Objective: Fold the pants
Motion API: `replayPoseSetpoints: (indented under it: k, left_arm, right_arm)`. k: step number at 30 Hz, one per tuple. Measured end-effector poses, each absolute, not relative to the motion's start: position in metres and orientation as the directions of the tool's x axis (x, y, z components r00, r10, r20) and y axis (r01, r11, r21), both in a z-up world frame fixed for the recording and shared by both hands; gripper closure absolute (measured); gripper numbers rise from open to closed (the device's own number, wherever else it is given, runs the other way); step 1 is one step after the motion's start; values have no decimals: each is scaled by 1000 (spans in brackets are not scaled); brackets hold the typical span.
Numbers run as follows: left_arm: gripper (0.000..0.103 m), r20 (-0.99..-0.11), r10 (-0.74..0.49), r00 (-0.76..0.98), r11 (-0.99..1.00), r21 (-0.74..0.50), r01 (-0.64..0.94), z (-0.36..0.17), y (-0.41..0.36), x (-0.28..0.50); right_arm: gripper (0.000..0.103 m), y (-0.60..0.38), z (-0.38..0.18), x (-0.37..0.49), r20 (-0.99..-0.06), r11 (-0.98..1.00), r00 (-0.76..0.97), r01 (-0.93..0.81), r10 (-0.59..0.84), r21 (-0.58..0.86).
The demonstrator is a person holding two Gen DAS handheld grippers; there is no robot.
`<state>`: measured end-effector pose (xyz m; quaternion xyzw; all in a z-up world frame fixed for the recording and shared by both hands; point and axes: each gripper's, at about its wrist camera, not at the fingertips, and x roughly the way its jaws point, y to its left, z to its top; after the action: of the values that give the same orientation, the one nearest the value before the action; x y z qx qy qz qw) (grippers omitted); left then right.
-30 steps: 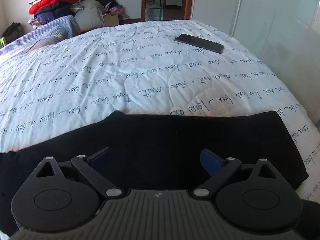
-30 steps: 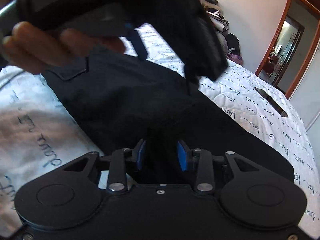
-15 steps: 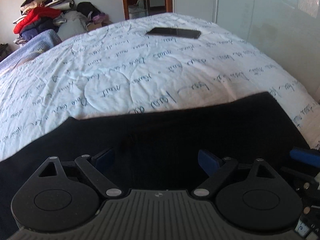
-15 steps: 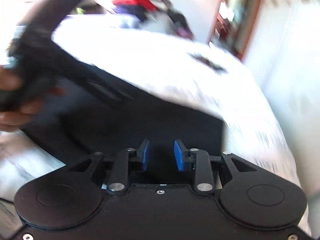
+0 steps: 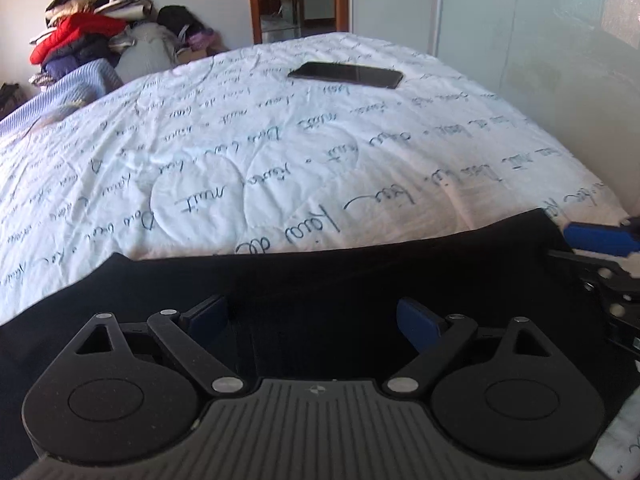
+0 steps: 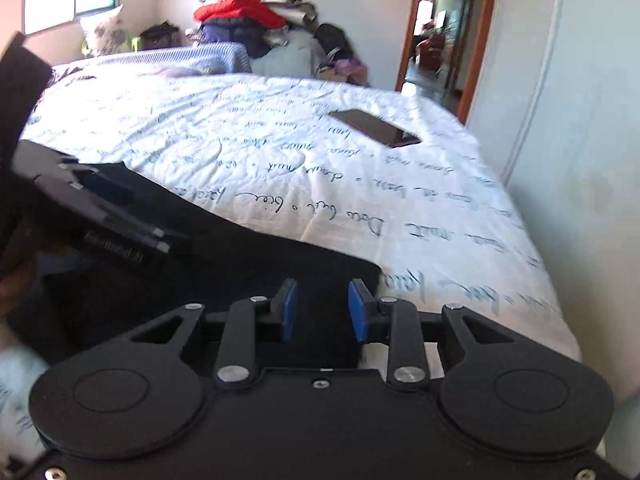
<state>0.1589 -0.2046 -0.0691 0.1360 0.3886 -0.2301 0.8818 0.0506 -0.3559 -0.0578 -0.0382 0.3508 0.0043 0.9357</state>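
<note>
Black pants (image 5: 320, 280) lie flat across the near part of the white bedspread (image 5: 280, 152). My left gripper (image 5: 312, 320) hangs just above them, jaws wide open, nothing between the pads. In the right wrist view the pants (image 6: 248, 256) end at a corner close ahead. My right gripper (image 6: 323, 312) hovers over that end with a narrow gap between its blue pads, and I see no fabric pinched. One of its blue fingers (image 5: 596, 236) shows at the pants' right edge in the left wrist view. The left gripper (image 6: 104, 192) and a hand appear at the far left.
A dark phone (image 5: 346, 74) lies on the bedspread further back, also seen as the phone (image 6: 376, 126). A heap of clothes (image 5: 84, 40) and a blue blanket (image 5: 60, 96) sit at the far left. A white wardrobe (image 5: 540, 60) runs along the bed's right side.
My right gripper swung right along the pants to their end, rolling level. My left gripper came down and closer to the pants. Neither gripper's jaws changed visibly.
</note>
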Motion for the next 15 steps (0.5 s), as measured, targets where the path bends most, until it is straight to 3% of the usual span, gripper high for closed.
replayPoseSetpoints:
  k: [3, 7, 10, 15]
  left_arm:
    - [1, -745, -297, 597, 871, 45, 489, -73, -203, 164]
    - [6, -739, -297, 605, 870, 52, 490, -63, -201, 157]
    - [5, -713, -295, 637, 856, 98, 507, -54, -206, 143]
    - [5, -720, -366, 590, 818, 52, 572, -49, -222, 128]
  right_arm:
    - [74, -368, -68, 65, -664, 994, 744, 10, -80, -109]
    - [70, -392, -53, 43, -639, 994, 765, 110, -81, 6]
    - [70, -411, -54, 13, -640, 977, 768, 127, 14, 174]
    - [67, -425, -77, -34, -659, 888, 725, 146, 203, 435]
